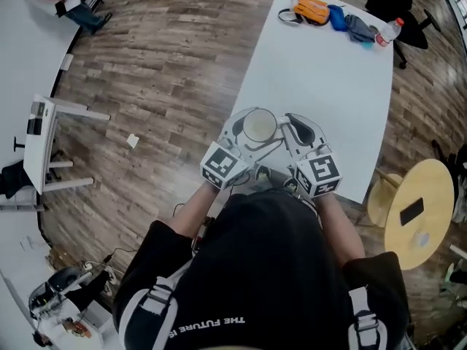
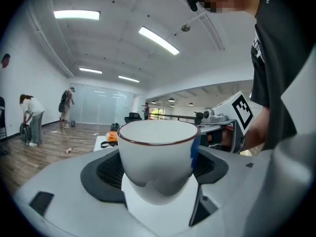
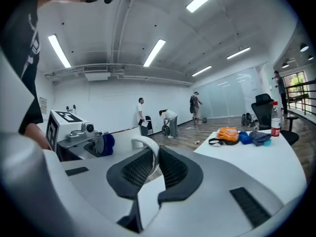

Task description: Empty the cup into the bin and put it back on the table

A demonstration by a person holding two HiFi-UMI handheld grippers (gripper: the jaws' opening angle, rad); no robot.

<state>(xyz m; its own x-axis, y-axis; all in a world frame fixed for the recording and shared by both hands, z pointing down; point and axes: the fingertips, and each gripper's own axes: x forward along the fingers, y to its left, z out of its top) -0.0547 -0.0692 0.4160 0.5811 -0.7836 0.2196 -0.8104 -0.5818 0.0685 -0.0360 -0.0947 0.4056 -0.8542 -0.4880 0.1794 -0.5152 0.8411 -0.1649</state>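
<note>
While I steer from afar, the cup (image 1: pixel 259 126) is gripped at the near left edge of the white table (image 1: pixel 321 86).
Wood-plank floor (image 1: pixel 168 57) surrounds the table; an orange pouch (image 1: pixel 312 9) and 1 bottle (image 1: pixel 387 33) sit at its far end, well apart from the cup. The left gripper (image 2: pixel 159 172) clamps the cup's body; the right gripper (image 3: pixel 154 169) pinches its handle (image 3: pixel 148 149). I see the cup's inside as plain pale, and I cannot tell whether its base touches the table. 1 round wooden stool (image 1: pixel 419 210) stands beside the table's right edge.
</note>
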